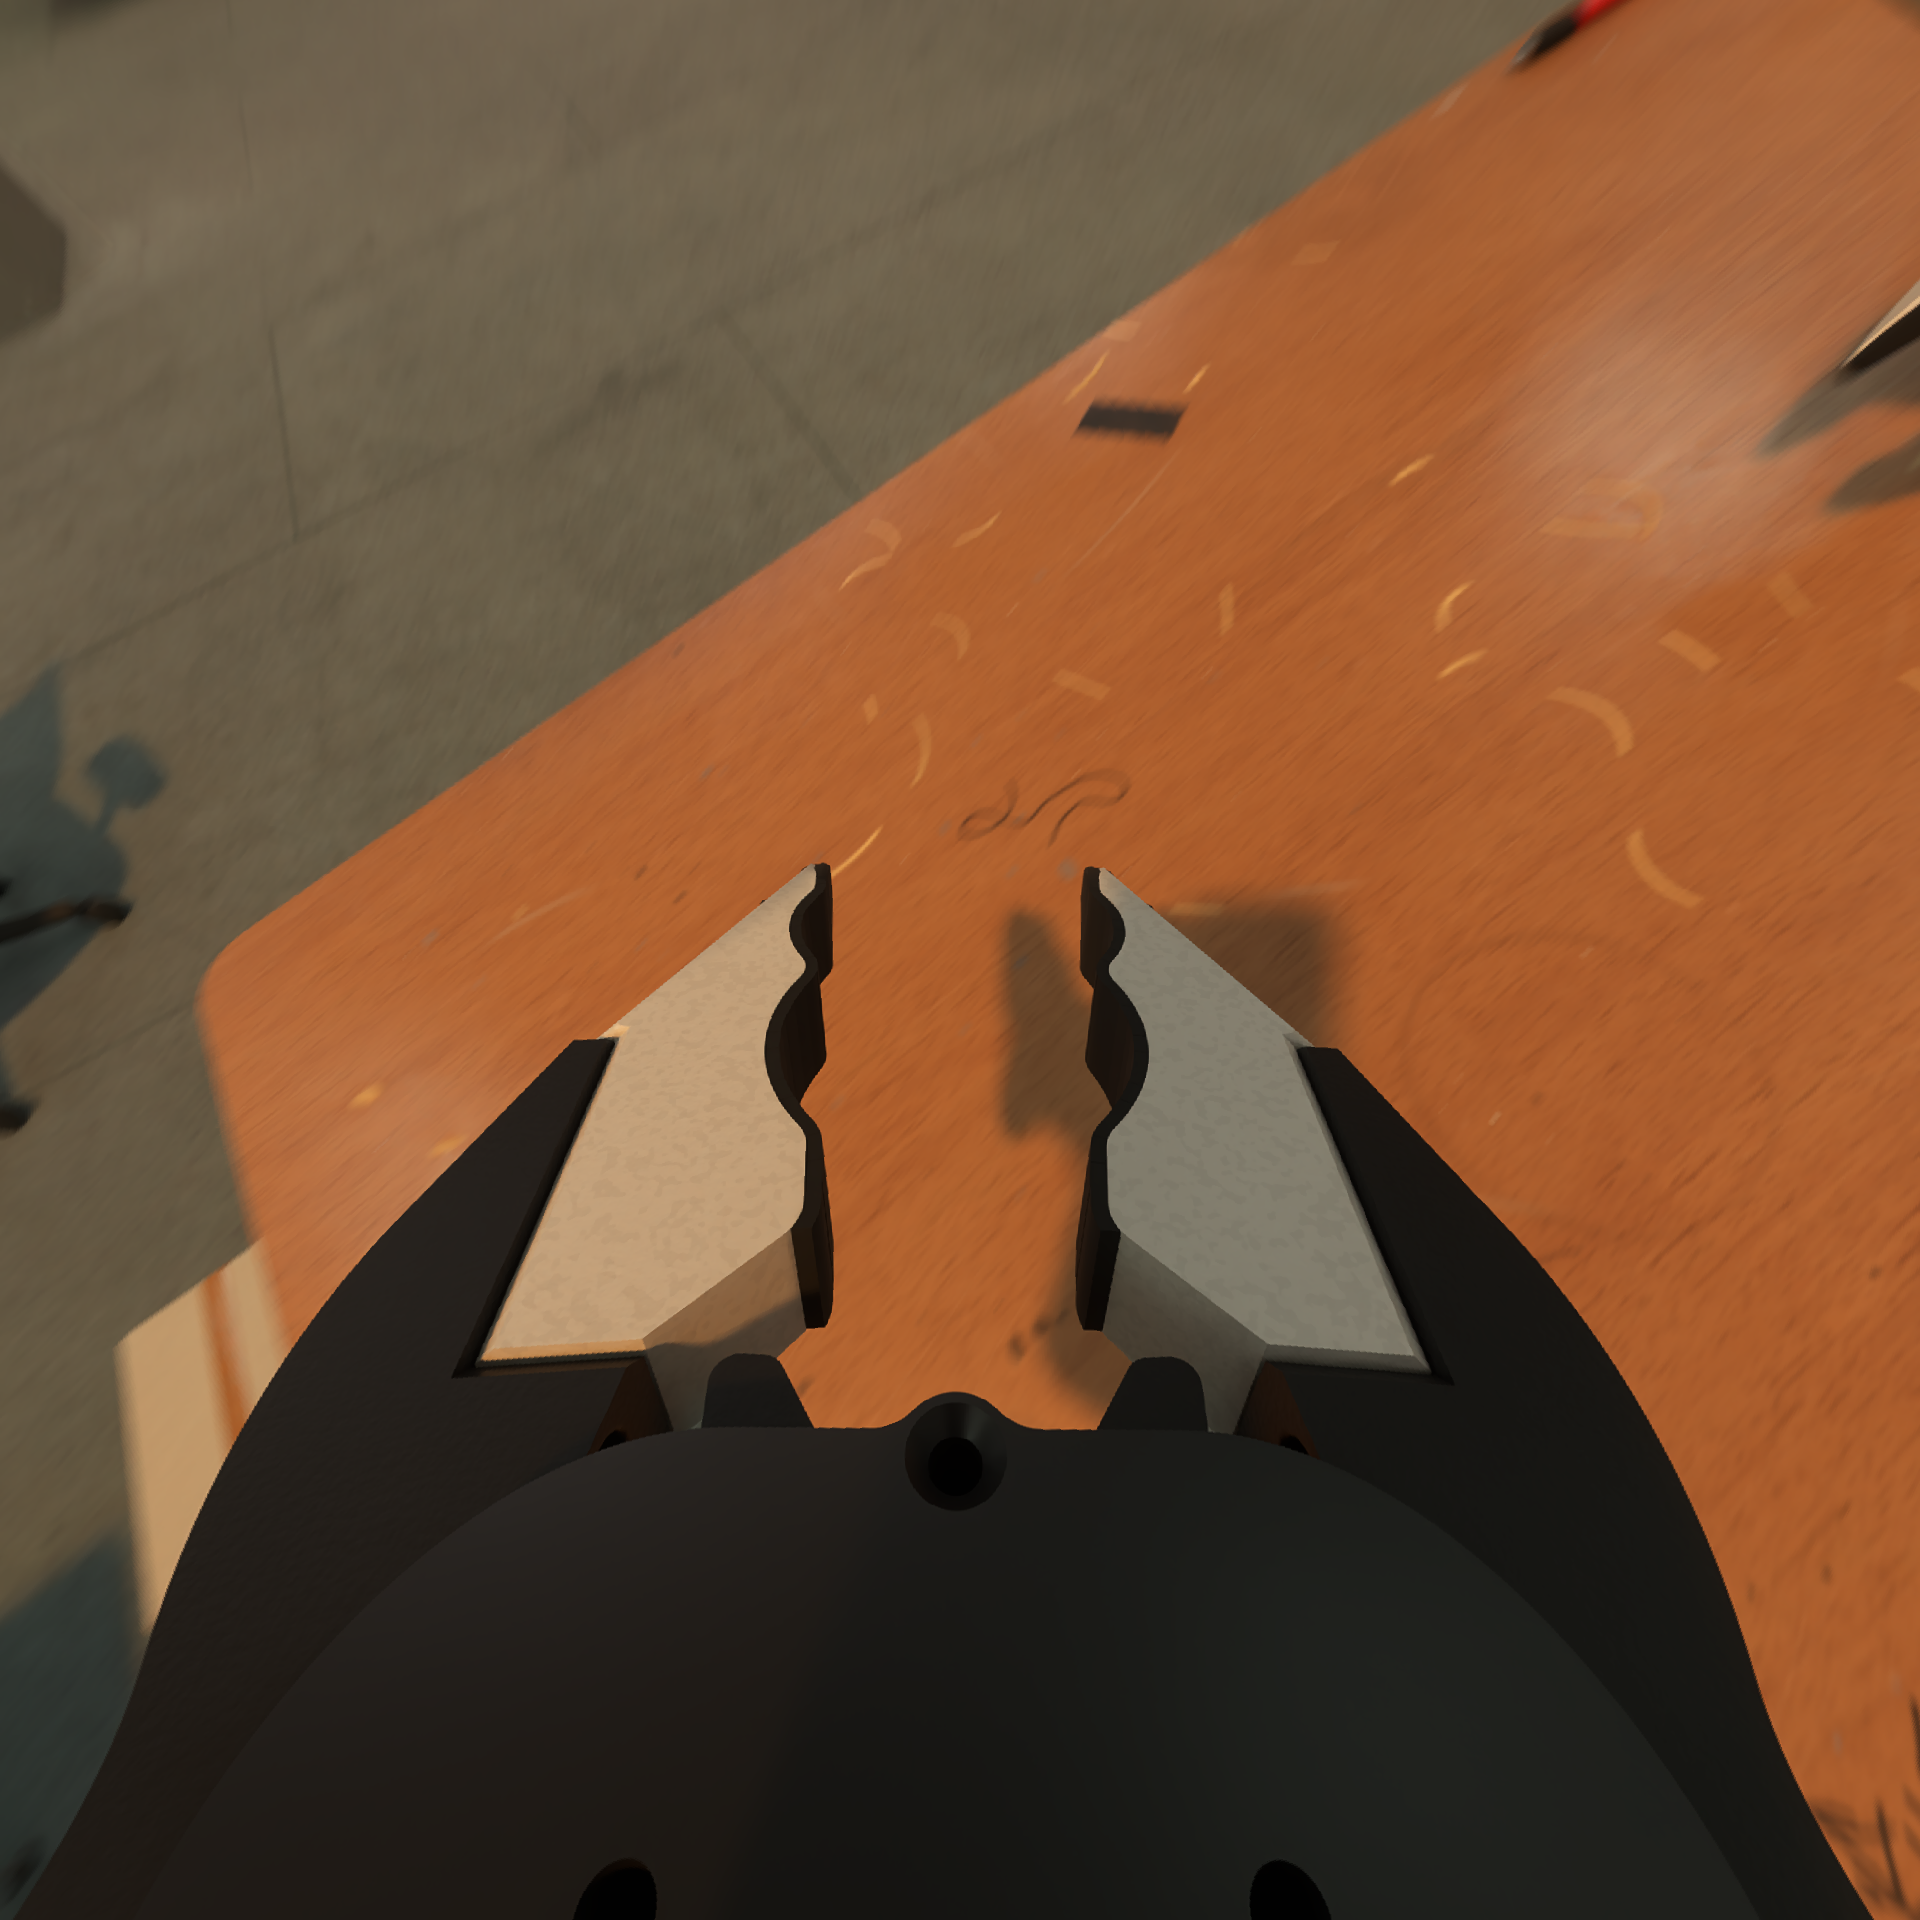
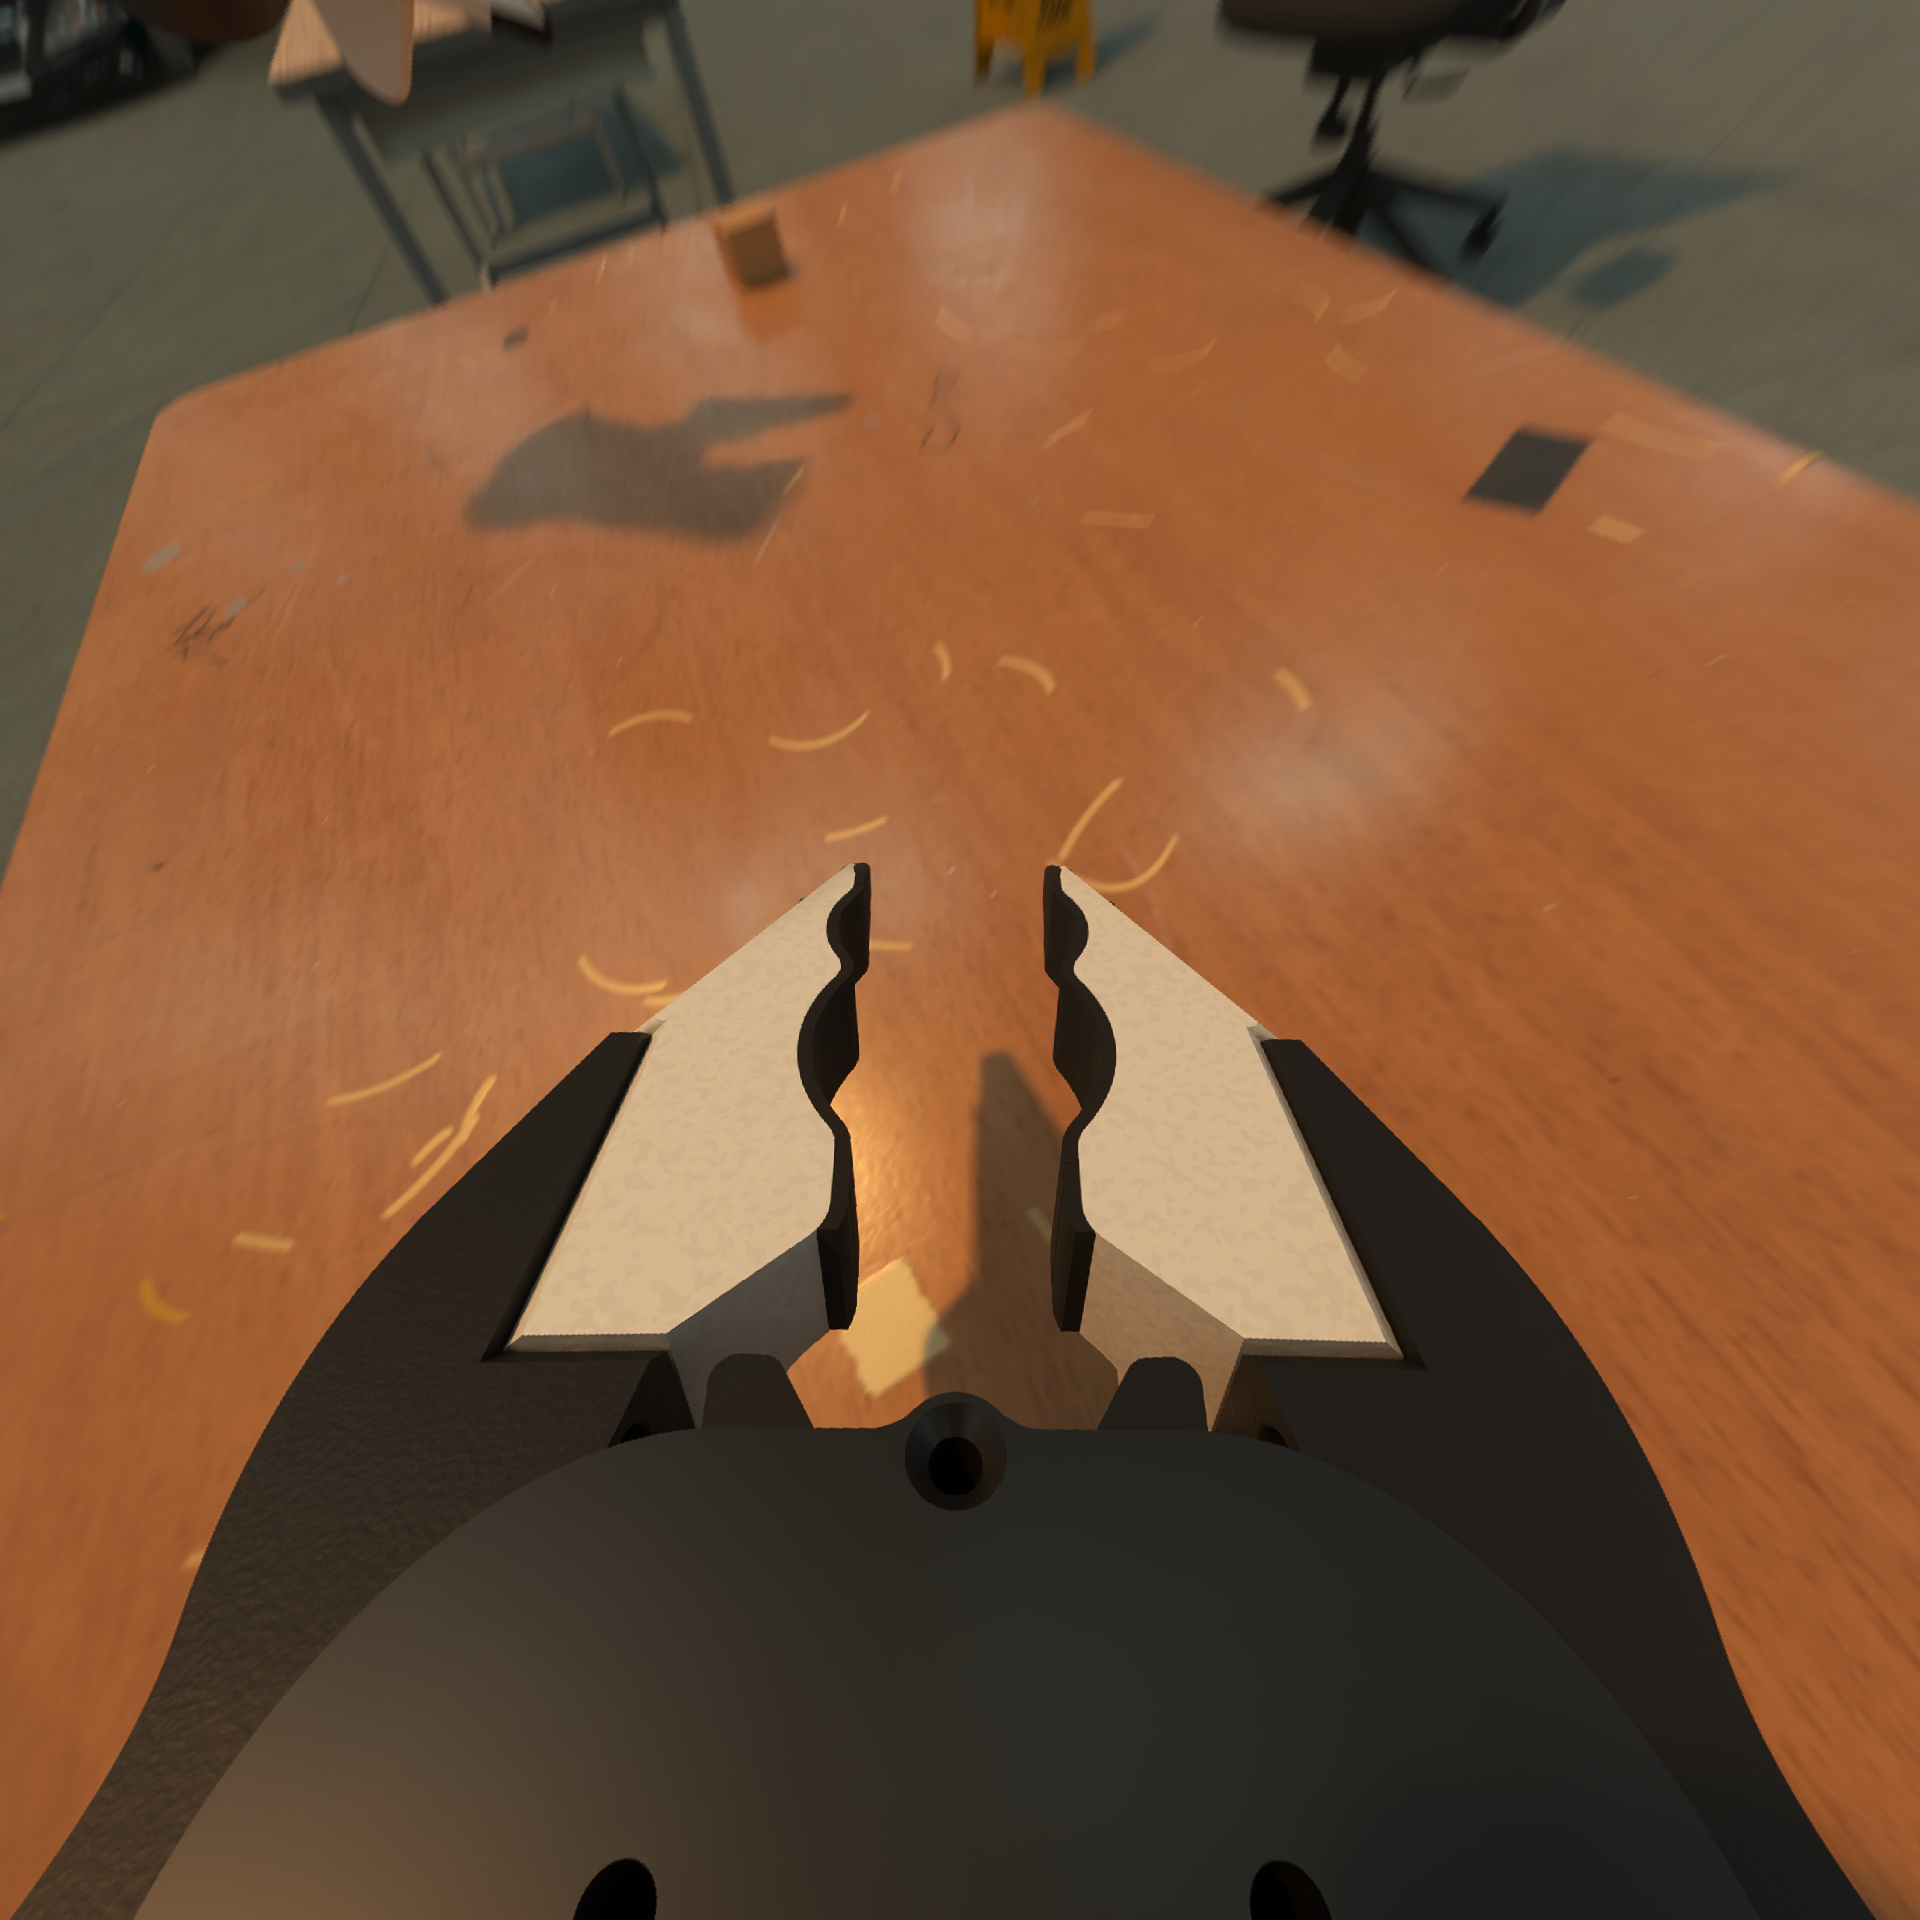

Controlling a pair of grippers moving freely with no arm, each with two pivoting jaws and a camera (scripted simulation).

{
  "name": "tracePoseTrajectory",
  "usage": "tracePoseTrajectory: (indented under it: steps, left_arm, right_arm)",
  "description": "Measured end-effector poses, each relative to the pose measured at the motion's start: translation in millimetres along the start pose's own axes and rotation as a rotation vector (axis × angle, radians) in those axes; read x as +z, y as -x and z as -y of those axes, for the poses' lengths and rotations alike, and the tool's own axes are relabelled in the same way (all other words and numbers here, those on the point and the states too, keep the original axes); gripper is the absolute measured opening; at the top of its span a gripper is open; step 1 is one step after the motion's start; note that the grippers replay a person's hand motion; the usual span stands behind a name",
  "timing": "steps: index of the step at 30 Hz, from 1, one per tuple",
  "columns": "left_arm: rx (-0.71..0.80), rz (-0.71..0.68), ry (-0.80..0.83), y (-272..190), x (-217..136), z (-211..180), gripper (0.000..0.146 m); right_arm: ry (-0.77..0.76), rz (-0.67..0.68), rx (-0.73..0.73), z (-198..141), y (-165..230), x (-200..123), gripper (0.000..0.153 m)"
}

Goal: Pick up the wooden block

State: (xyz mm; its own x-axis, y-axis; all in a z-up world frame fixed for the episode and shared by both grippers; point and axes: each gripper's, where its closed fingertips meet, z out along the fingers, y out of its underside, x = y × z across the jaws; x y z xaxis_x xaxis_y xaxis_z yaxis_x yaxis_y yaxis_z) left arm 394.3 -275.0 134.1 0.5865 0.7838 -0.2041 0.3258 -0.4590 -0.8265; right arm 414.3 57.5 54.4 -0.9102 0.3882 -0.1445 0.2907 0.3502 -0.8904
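Note:
The wooden block (image 2: pixel 750 245) is small and tan and stands near the far edge of the orange wooden table (image 2: pixel 1351 935) in the right wrist view. My right gripper (image 2: pixel 956 878) is open and empty, well short of the block, above the table's middle. My left gripper (image 1: pixel 956 878) is open and empty above the table (image 1: pixel 1351 935) near its corner. The block does not show in the left wrist view. The tip of the other gripper (image 1: pixel 1886 343) shows at the right edge of the left wrist view.
A black patch (image 2: pixel 1525 470) lies on the table at the right, also in the left wrist view (image 1: pixel 1129 420). Light wood shavings are scattered over the top. Beyond the table stand a metal-framed bench (image 2: pixel 520 135), a yellow floor sign (image 2: pixel 1034 42) and a black office chair (image 2: pixel 1382 114).

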Motion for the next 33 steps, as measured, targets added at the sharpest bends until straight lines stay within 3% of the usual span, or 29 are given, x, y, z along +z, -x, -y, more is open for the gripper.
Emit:
tracePoseTrajectory:
  steps: [3, 7, 12, 15, 23, 28, 33]
  left_arm:
    - [-0.007, 0.067, 0.166, 35, -22, -15, 0.047]
    - [-0.008, 0.164, 0.459, 89, -44, -51, 0.042]
    - [0.021, 0.136, 0.727, 140, -25, -91, 0.031]
    - [-0.052, 0.007, 0.794, 146, -8, -102, 0.03]
    - [-0.05, -0.111, 0.772, 140, 16, -108, 0.022]
    - [0.233, -0.285, 0.834, 123, 29, -134, 0.024]
    - [0.533, -0.337, 0.85, 130, 35, -140, 0.037]
  right_arm:
    - [-0.126, -0.073, -0.027, 12, -9, -6, 0.036]
    - [-0.166, -0.115, -0.049, 15, -13, -14, 0.036]
    - [-0.165, -0.11, -0.058, 13, -11, -14, 0.035]
    - [-0.152, -0.12, -0.069, 10, -11, -14, 0.035]
    - [-0.148, -0.114, -0.057, 7, -12, -13, 0.034]
    - [-0.124, -0.11, -0.068, 5, -11, -11, 0.034]
    - [-0.13, -0.117, -0.064, 5, -12, -12, 0.033]
